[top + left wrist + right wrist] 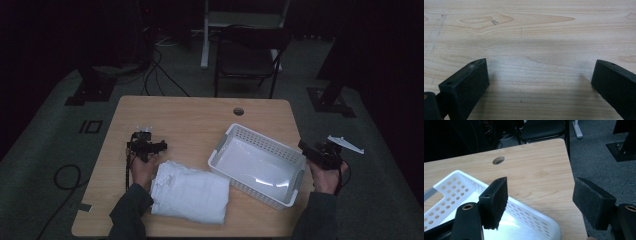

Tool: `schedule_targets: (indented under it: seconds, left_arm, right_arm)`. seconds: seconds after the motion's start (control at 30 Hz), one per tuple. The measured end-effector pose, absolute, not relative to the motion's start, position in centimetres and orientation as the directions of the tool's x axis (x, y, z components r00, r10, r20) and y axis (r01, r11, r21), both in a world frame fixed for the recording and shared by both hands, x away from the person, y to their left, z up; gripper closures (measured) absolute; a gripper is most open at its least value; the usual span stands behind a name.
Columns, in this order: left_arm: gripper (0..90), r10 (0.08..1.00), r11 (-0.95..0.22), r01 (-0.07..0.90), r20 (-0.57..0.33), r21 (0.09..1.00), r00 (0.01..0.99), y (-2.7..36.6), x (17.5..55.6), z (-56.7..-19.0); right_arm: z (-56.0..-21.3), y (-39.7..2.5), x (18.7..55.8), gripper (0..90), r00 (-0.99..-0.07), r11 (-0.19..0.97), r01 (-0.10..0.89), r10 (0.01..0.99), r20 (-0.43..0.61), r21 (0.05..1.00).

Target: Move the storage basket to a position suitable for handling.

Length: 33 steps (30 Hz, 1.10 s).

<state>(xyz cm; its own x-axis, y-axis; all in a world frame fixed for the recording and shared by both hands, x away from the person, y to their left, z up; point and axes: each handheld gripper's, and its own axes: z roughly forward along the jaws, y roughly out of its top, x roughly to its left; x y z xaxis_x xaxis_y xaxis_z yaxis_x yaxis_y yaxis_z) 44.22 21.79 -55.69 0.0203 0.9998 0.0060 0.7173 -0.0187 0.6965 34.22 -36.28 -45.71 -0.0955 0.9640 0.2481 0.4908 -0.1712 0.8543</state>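
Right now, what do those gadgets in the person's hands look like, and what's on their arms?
Each hand holds a black gripper: the left gripper trails a dark cable, and the right gripper carries a pale grey three-cornered plate. Their fingers are chunky black rectangular blocks with small round holes. The person's sleeves are dark.

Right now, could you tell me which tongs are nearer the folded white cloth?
Left. The left tongs hover just beyond the folded white cloth; the right tongs are past the white perforated plastic basket.

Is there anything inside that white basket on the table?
The basket looks empty: from above its smooth white floor shows bare with a glare streak, nothing lying in it. The right gripper view shows one bare corner too. The floor just behind the near wall is hidden.
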Motion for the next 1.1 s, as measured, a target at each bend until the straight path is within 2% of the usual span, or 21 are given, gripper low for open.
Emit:
schedule_targets:
  seconds: [0.07, 0.1, 0.4, 0.47, 0.6, 0.8, 1.1]
  left_arm:
    - [0.8, 1.0, -0.02, 0.719, 0.005, 0.695, 0.023, 21.8, 44.2, -55.7]
    - [0.9, 0.998, -0.05, 0.726, 0.007, 0.686, 0.063, 21.9, 44.0, -55.6]
    - [3.9, 0.997, -0.064, 0.746, 0.006, 0.663, 0.079, 22.2, 44.0, -55.2]
    - [8.2, 0.998, -0.054, 0.754, 0.004, 0.655, 0.067, 22.4, 43.9, -54.9]
    - [24.5, 0.999, -0.03, 0.791, 0.004, 0.611, 0.035, 22.9, 43.5, -54.1]
    - [39.9, 0.998, -0.052, 0.813, -0.004, 0.58, 0.067, 22.8, 43.0, -53.5]
    - [39.5, 0.984, -0.073, 0.708, -0.065, 0.702, 0.166, 20.6, 41.4, -49.4]
  right_arm:
    - [-45.9, -36.2, 34.3, 28.3, -0.099, -0.166, 0.497, 0.964, 0.245, 0.852]
    - [-45.9, -36.1, 34.3, 28.3, -0.1, -0.165, 0.499, 0.964, 0.246, 0.851]
    - [-45.8, -36.2, 34.2, 28.4, -0.103, -0.164, 0.497, 0.964, 0.246, 0.852]
    - [-45.9, -36.4, 34.2, 28.4, -0.102, -0.164, 0.498, 0.964, 0.245, 0.852]
    - [-46.0, -36.5, 34.2, 28.6, -0.096, -0.169, 0.5, 0.964, 0.248, 0.849]
    - [-46.0, -36.4, 34.2, 28.8, -0.099, -0.165, 0.504, 0.964, 0.246, 0.848]
    - [-46.0, -36.6, 34.2, 28.8, -0.096, -0.166, 0.503, 0.965, 0.245, 0.848]
